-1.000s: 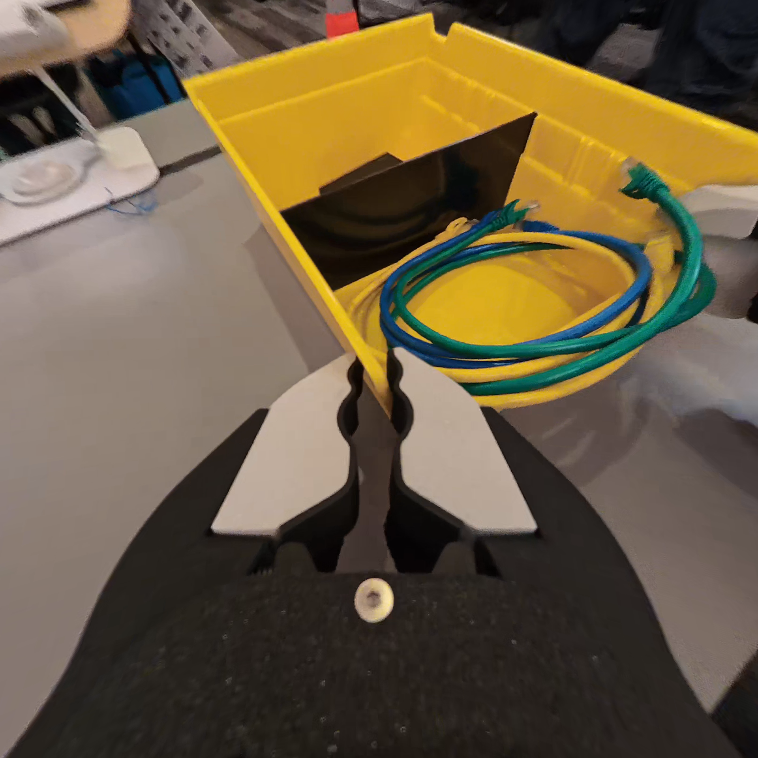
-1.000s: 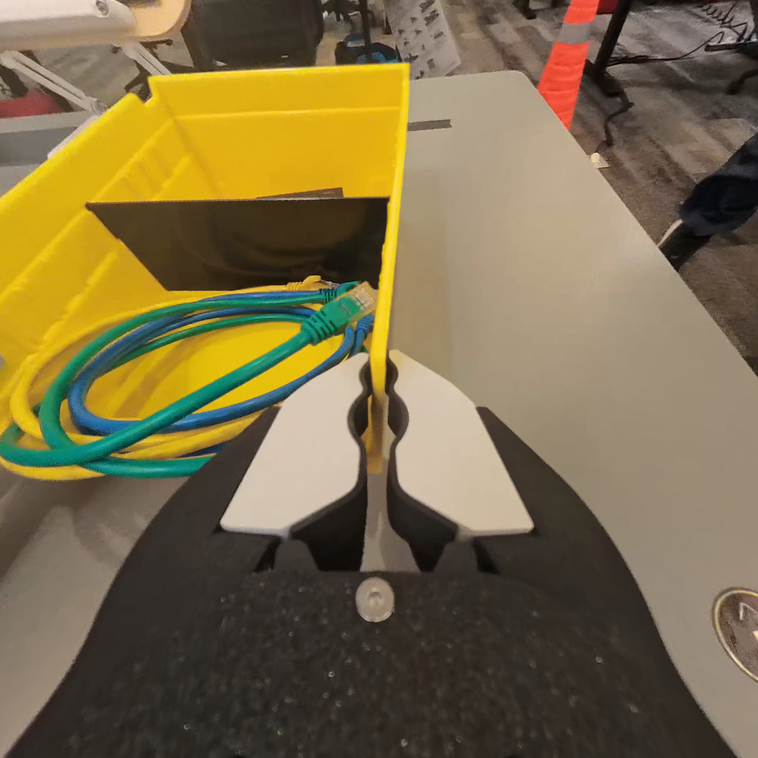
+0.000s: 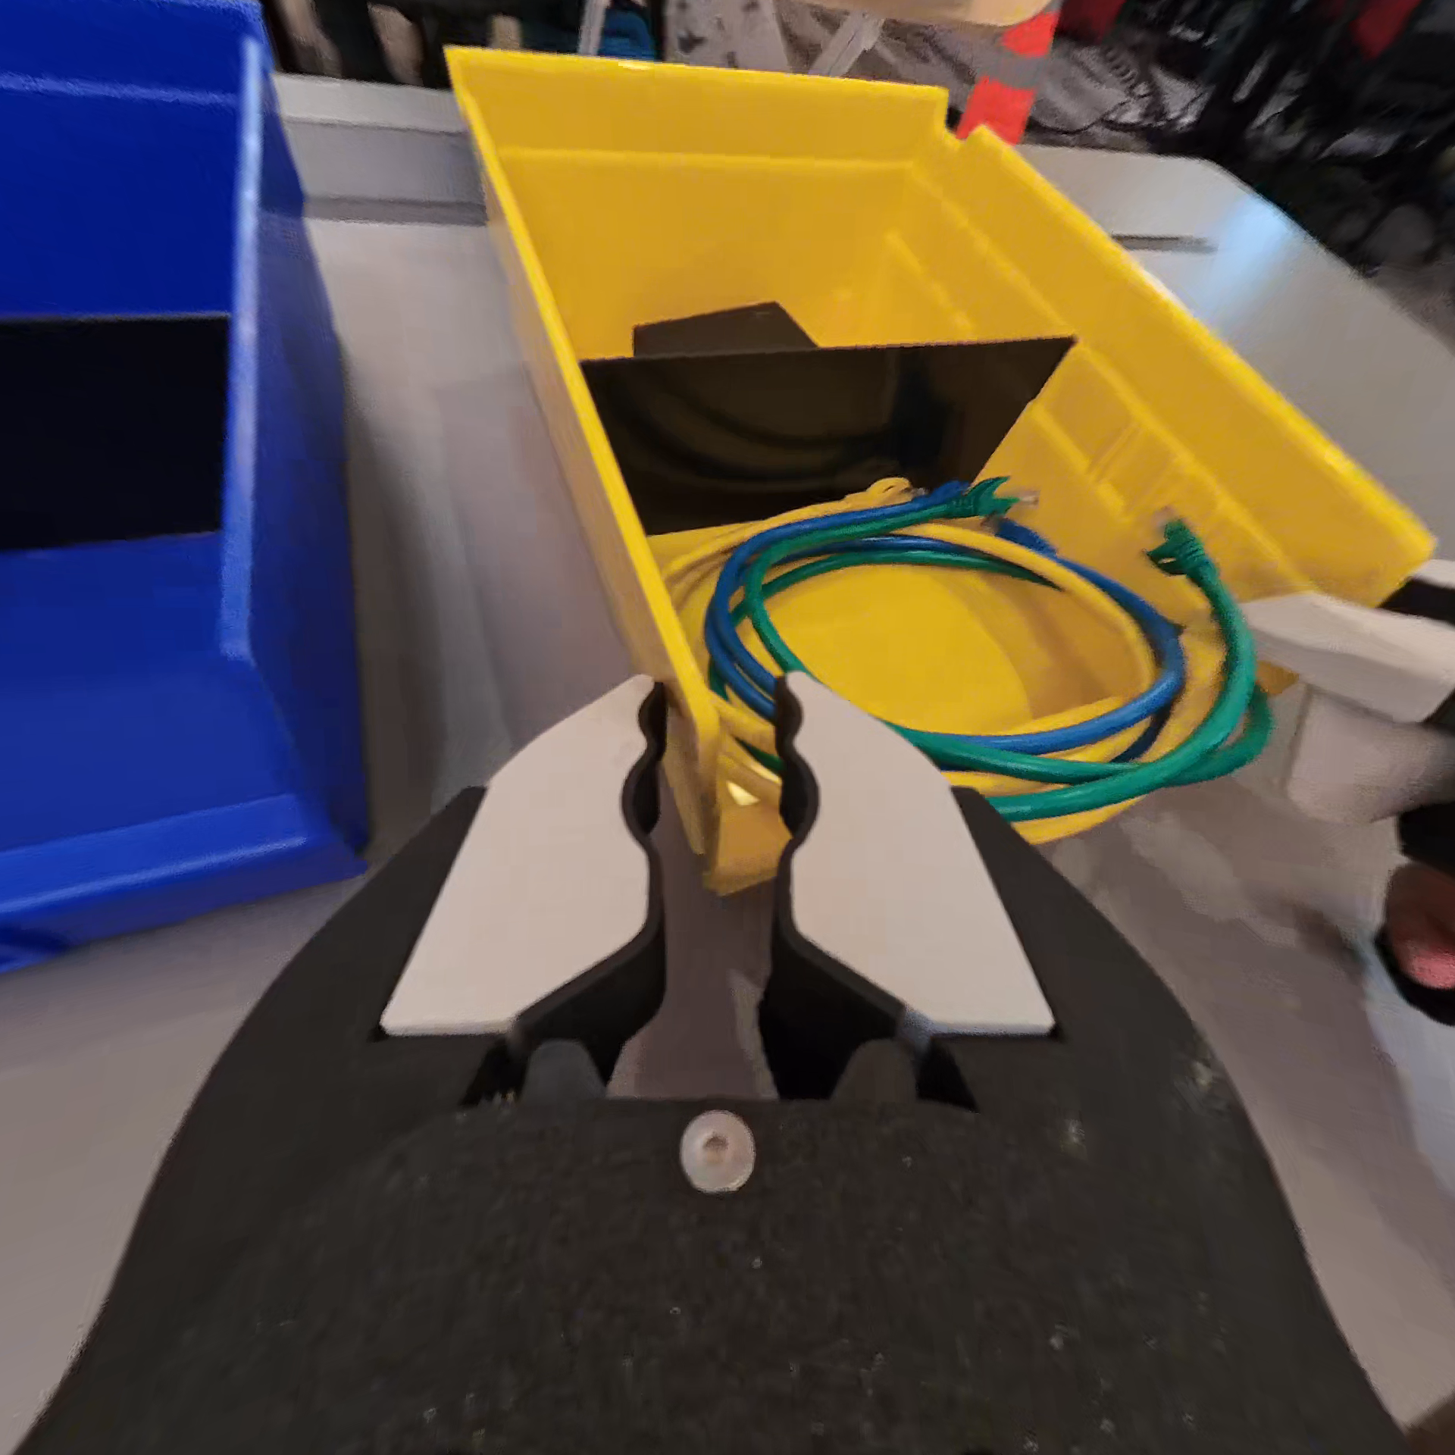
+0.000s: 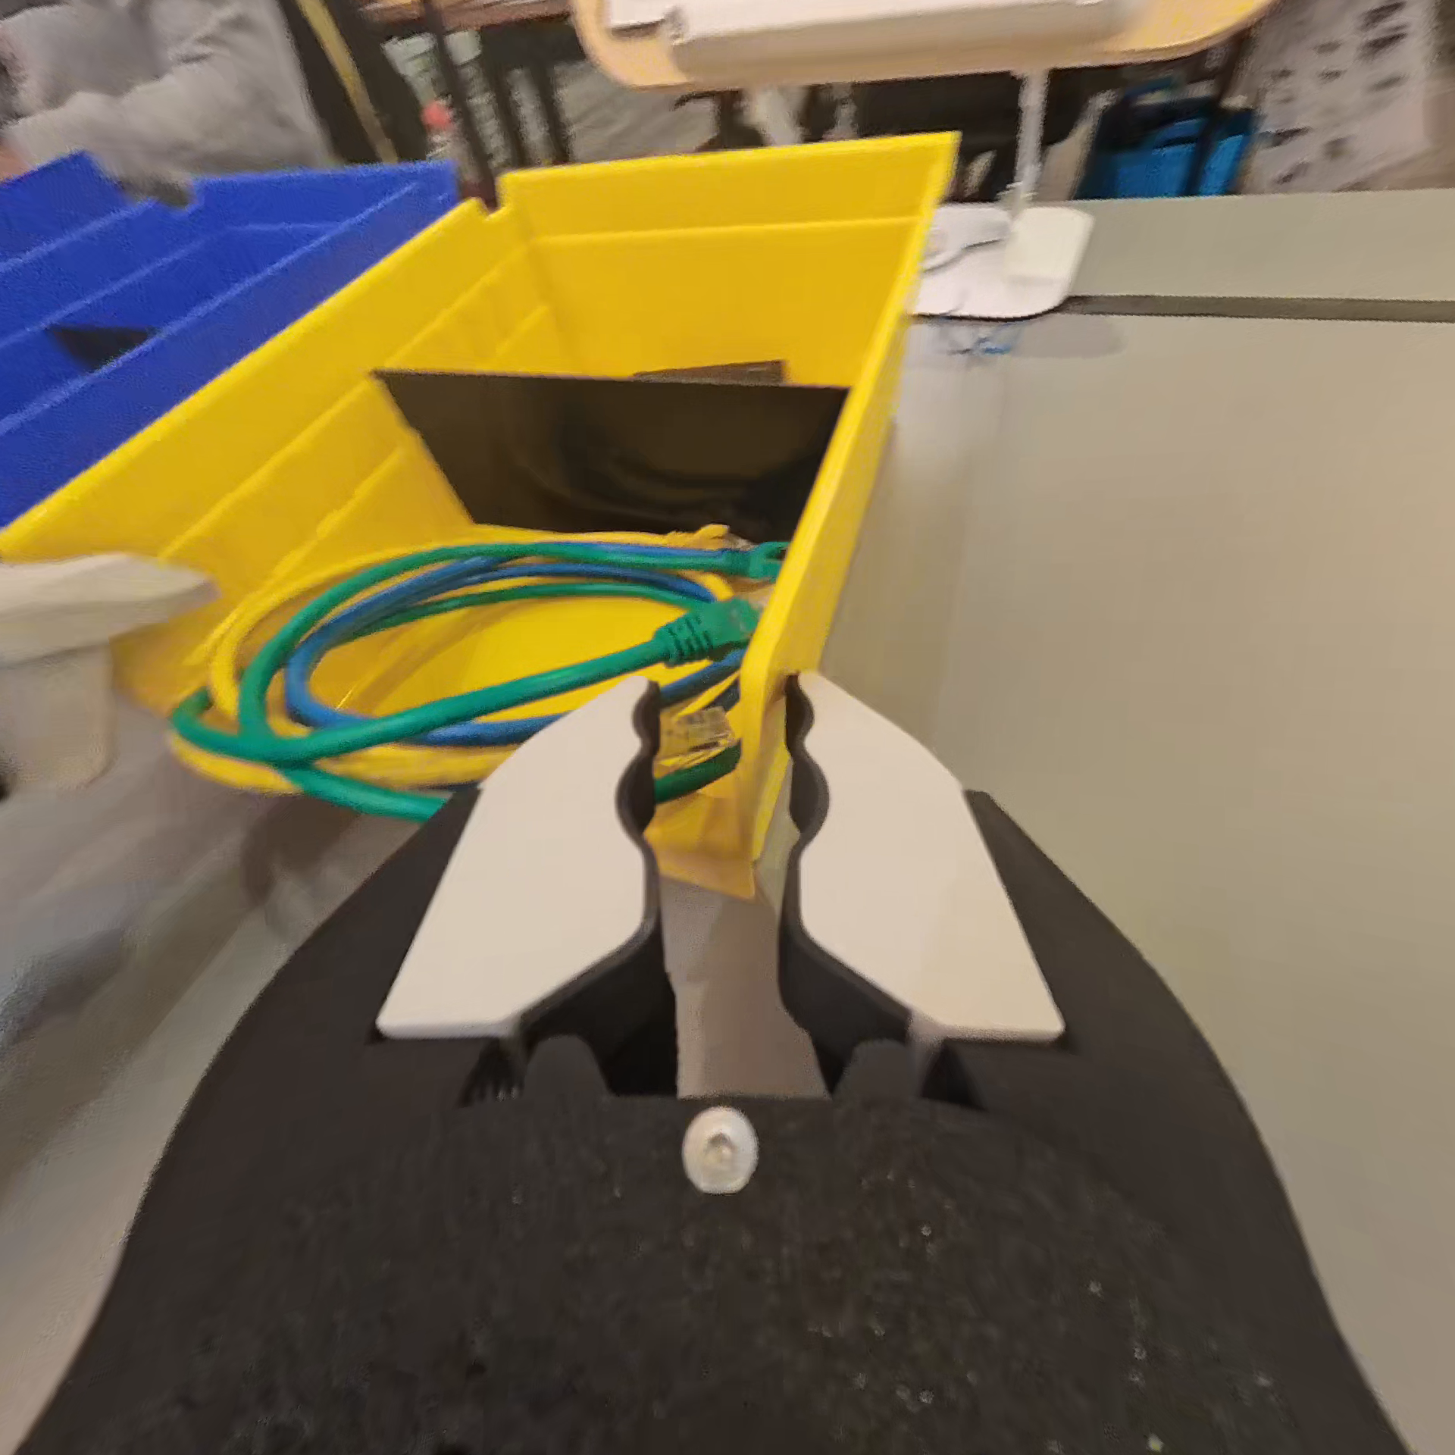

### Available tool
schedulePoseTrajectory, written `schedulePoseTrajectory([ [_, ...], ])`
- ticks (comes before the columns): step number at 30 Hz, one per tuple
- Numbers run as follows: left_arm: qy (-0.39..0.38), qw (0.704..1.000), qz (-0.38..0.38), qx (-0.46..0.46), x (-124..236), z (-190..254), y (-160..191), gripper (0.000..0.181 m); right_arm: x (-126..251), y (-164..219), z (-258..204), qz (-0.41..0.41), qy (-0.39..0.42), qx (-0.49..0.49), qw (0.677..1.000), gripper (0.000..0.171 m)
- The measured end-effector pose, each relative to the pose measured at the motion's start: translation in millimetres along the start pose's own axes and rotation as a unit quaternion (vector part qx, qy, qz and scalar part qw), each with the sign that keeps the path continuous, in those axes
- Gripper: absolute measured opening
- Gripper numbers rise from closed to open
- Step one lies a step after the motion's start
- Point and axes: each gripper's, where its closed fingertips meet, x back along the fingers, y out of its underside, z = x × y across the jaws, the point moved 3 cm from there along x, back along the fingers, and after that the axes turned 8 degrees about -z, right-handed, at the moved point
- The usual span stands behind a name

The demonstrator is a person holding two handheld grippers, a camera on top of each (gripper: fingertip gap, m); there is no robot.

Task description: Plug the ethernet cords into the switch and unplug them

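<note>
A yellow bin [image 3: 708, 197] stands on the grey table; it also shows in the right wrist view [image 4: 708, 299]. In its near compartment lie coiled green [image 3: 1102, 768], blue [image 3: 1165, 669] and yellow [image 3: 693, 567] cords. A black divider [image 3: 787, 425] crosses the bin, and a dark object [image 3: 724, 327] shows partly behind it. My left gripper [image 3: 720, 693] is open, its jaws on either side of the bin's near left wall. My right gripper [image 4: 720, 685] is open astride the near right wall, with a clear plug [image 4: 697, 732] between its jaws. It also shows in the left wrist view [image 3: 1354, 669].
A blue bin [image 3: 157, 708] stands close on the yellow bin's left; it also shows in the right wrist view [image 4: 197, 260]. A white stand base [image 4: 1016, 260] sits at the back right on the table [image 4: 1181, 630]. A person in grey [image 4: 157, 87] is behind the blue bin.
Both grippers were shut on the yellow bin's side walls and have now opened. The bin and the views have swung round, and the blue bin has come into view.
</note>
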Motion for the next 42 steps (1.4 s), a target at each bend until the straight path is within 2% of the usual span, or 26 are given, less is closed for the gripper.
schedulePoseTrajectory([
  [2,0.039,0.999,-0.006,0.016,0.7,1.3,-0.5,0.032,8.0,3.0,2.3,-0.022,-0.031,0.037,0.999,0.023],
  [4,0.071,0.997,-0.005,0.03,6.4,1.7,1.4,0.035,22.7,-0.1,4.9,-0.007,-0.063,0.059,0.996,0.02],
  [7,0.131,0.99,0.033,0.03,32.5,6.0,-3.4,0.039,44.4,-4.6,10.1,0.023,-0.086,0.055,0.994,0.022],
  [9,0.132,0.989,0.064,0.008,57.0,-5.6,-7.5,0.039,53.8,1.7,13.6,0.03,-0.09,0.058,0.994,0.022],
  [11,0.081,0.993,0.085,-0.025,82.8,-40.3,-7.4,0.039,61.1,11.4,14.7,0.028,-0.1,0.054,0.993,0.021],
  [13,0.003,0.995,0.091,-0.036,107.5,-97.0,-3.6,0.039,67.9,16.6,10.8,0.026,-0.127,0.034,0.991,0.02],
  [15,-0.079,0.992,0.094,-0.024,126.2,-166.1,3.0,0.039,71.6,15.6,5.5,0.035,-0.149,0.02,0.988,0.018],
  [17,-0.097,0.989,0.103,0.031,133.4,-221.1,6.9,0.049,68.8,14.7,-0.2,0.038,-0.158,0.024,0.986,0.017],
  [18,-0.068,0.99,0.109,0.061,132.2,-234.8,5.0,0.057,65.8,16.2,-3.2,0.032,-0.157,0.031,0.987,0.017],
  [20,-0.03,0.988,0.118,0.096,123.3,-252.3,1.9,0.059,60.1,20.4,-11.2,0.018,-0.158,0.05,0.986,0.016],
  [26,-0.055,0.994,0.057,0.076,70.6,-286.7,6.0,0.057,59.4,27.3,-37.6,0.013,-0.162,0.136,0.977,0.014],
  [28,-0.032,0.995,0.053,0.082,56.3,-286.8,2.2,0.043,57.2,31.8,-45.2,0.005,-0.167,0.16,0.973,0.014],
  [30,-0.012,0.996,0.052,0.075,48.7,-282.4,-3.3,0.015,53.5,36.2,-52.0,-0.003,-0.171,0.176,0.97,0.014],
  [31,-0.021,0.996,0.049,0.076,47.2,-283.3,-6.0,0.009,51.6,38.7,-55.6,-0.01,-0.174,0.181,0.968,0.014],
  [39,-0.067,0.994,0.023,0.089,44.1,-283.6,-7.9,0.004,47.4,51.5,-82.4,-0.027,-0.178,0.236,0.955,0.012],
  [42,-0.07,0.991,0.025,0.112,43.8,-283.5,-7.6,0.004,48.2,51.7,-95.4,-0.025,-0.193,0.224,0.955,0.012],
])
